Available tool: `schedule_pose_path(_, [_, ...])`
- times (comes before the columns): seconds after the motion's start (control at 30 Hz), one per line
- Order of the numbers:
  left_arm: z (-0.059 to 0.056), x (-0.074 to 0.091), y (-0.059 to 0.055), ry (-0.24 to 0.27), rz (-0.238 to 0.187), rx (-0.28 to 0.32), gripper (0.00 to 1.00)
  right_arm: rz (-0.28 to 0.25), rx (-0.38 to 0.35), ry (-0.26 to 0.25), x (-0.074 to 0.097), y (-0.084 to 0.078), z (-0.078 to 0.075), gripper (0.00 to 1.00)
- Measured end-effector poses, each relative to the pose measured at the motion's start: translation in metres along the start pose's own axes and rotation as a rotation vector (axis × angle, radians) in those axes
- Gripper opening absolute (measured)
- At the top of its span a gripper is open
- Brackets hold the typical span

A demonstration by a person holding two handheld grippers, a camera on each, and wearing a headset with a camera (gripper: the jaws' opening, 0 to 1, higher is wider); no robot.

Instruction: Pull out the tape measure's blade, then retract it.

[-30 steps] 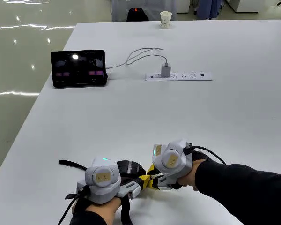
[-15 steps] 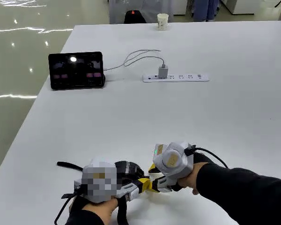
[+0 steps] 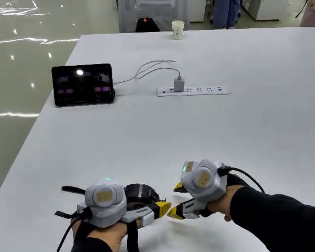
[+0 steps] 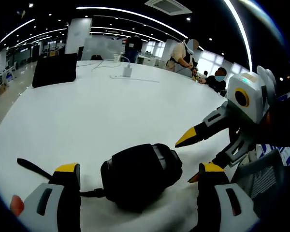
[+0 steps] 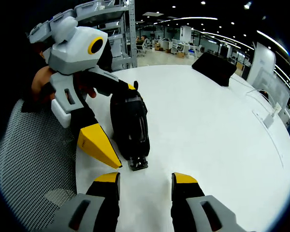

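left claw and right claw grey-white, yellow tips, tan round discs; black cables; black sleeve

The tape measure lies on the near part of the bench, between the spread fingers of the left gripper, with a gap on each side. Just right of it sits the right gripper, its parted fingers aimed at the tape measure. Well behind, a tablet stands by the left edge. Right of it lies a power strip with a charger in its left end. A paper cup stands at the far edge.
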State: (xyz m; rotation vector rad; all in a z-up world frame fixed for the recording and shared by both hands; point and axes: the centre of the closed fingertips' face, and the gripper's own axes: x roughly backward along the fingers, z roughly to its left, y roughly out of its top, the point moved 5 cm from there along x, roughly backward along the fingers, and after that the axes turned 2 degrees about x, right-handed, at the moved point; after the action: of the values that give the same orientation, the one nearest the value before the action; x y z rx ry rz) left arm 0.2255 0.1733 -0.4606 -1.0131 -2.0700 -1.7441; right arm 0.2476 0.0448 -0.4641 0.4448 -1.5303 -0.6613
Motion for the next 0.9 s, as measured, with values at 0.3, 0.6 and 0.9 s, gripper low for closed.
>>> schedule_pose_path(0.3, [0.009, 0.011, 0.012, -0.081, -0.045, -0.01, 0.99, -0.033, -0.079, -0.033, 0.022, -0.011, -0.007, 0.47])
schedule_pose_path(0.6, [0.032, 0.03, 0.012, -0.124, -0.011, -0.039, 0.99, -0.035, -0.076, -0.077, 0.049, -0.026, -0.006, 0.51])
schedule_pose_path(0.9, [0.054, 0.05, 0.013, -0.129, -0.01, -0.059, 0.99, -0.046, -0.11, -0.108, 0.068, -0.044, -0.005, 0.56])
